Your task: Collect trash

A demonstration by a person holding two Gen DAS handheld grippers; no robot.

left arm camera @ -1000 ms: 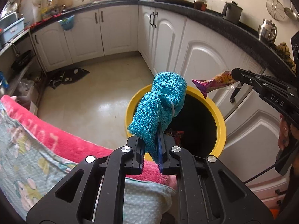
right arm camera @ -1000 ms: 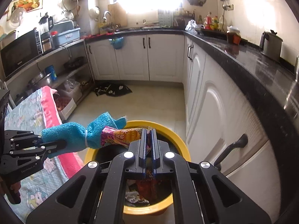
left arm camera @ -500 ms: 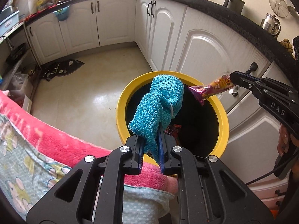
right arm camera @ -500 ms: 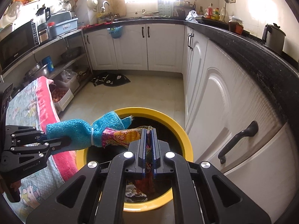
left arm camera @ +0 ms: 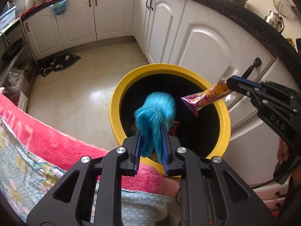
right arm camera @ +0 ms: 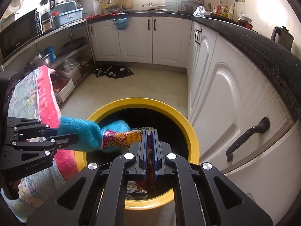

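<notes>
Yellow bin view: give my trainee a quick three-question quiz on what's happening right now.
1. True or false: the blue cloth is above the yellow bin.
2. What does the right hand-held gripper grip? A) snack wrapper B) spoon C) bottle
3. Fill in: the left hand-held gripper's jaws are ____, cloth between them.

Key: 1 true; 2 A, the snack wrapper; 3 opening.
</notes>
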